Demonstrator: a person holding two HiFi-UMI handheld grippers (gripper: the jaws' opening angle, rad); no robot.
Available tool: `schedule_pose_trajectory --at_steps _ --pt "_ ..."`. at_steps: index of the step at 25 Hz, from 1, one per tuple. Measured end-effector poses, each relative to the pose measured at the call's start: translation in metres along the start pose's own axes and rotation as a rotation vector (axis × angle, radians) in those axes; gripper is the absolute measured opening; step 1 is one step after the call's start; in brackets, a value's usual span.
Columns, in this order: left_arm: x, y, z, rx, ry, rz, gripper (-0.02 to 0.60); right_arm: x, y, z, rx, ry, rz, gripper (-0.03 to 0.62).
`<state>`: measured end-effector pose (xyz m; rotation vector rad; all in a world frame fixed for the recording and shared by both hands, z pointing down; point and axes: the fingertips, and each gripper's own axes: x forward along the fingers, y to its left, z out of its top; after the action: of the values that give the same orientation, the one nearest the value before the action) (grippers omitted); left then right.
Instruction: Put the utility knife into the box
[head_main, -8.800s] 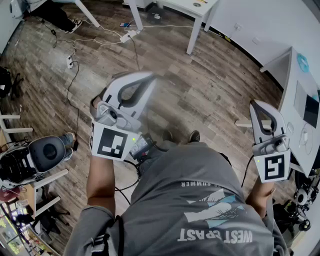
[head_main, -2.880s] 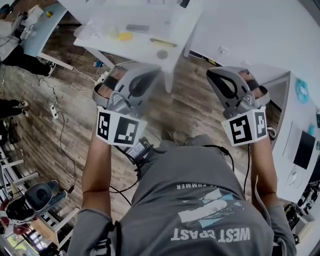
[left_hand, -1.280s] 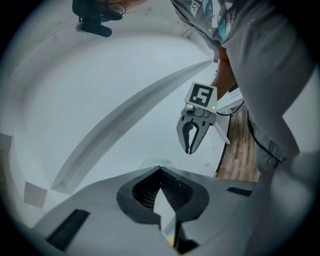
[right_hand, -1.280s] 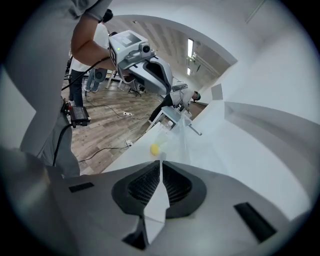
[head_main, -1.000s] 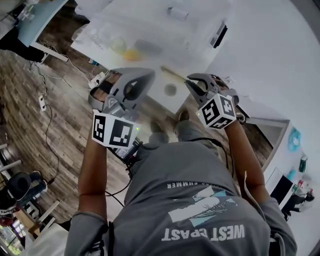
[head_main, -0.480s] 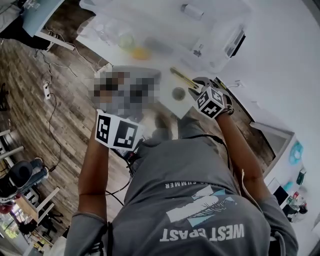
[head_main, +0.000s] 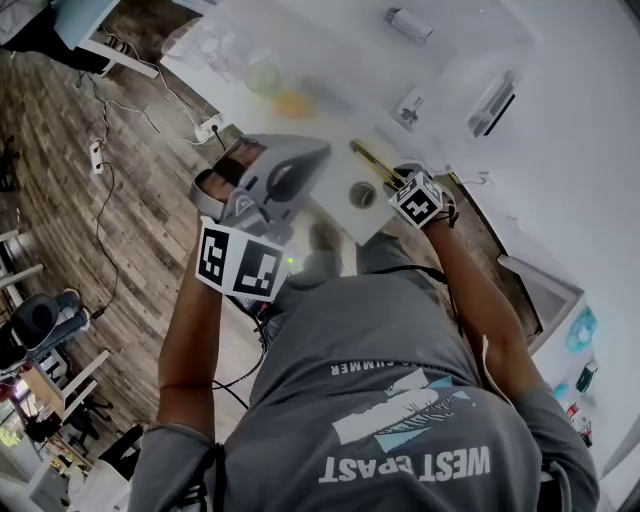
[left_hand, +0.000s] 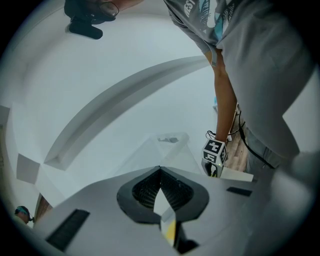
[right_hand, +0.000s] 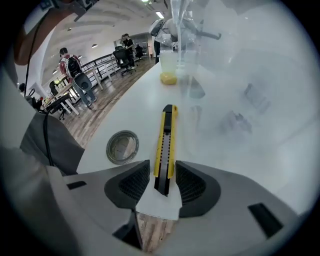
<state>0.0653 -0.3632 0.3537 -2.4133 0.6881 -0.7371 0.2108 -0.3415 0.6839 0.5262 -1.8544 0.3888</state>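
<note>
A yellow and black utility knife (right_hand: 165, 135) lies on the white table (right_hand: 135, 107), pointing away from me. My right gripper (right_hand: 162, 166) is at the table's near edge with the knife's near end between its two pads. Its jaws are opening and a thin gap shows on each side of the handle. In the head view the knife (head_main: 372, 160) lies just ahead of the right gripper (head_main: 398, 182). A clear plastic box (right_hand: 250, 95) stands to the knife's right. My left gripper (head_main: 300, 165) hangs raised off the table's edge, shut and empty, its tips (left_hand: 160, 169) touching.
A round metal disc (right_hand: 122, 146) is set into the table left of the knife. A clear cup with something yellow (right_hand: 168, 75) stands further back. Behind the table are a wooden floor with cables (head_main: 110, 150) and people at desks (right_hand: 75, 70).
My right gripper has reached forward and down to the table corner, and now stands around the knife's end. The left gripper has stayed raised in about the same place.
</note>
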Motion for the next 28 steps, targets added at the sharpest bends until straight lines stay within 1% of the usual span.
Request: schedule_pose_trajectory --at_steps 5,6,9,13,19,28 --pt "0.003 0.003 -0.007 -0.023 0.016 0.008 0.008 0.003 0.0 -0.001 0.005 -0.019 0.029 0.154" --pt "0.004 0.003 -0.008 -0.027 0.018 0.009 0.008 0.003 0.0 -0.001 0.004 -0.017 0.032 0.132" --pt "0.005 0.002 -0.009 -0.033 0.019 0.011 0.008 0.003 0.004 -0.002 -0.002 0.001 0.045 0.127" --pt "0.002 0.003 -0.01 -0.034 0.015 0.019 0.008 -0.013 0.014 0.008 -0.024 -0.025 0.055 0.126" --pt "-0.01 0.007 -0.015 -0.042 0.01 0.039 0.008 -0.065 0.026 0.036 -0.065 -0.122 0.012 0.124" --pt "-0.027 0.008 -0.021 -0.052 -0.007 0.066 0.008 -0.111 0.038 0.068 -0.133 -0.198 -0.059 0.124"
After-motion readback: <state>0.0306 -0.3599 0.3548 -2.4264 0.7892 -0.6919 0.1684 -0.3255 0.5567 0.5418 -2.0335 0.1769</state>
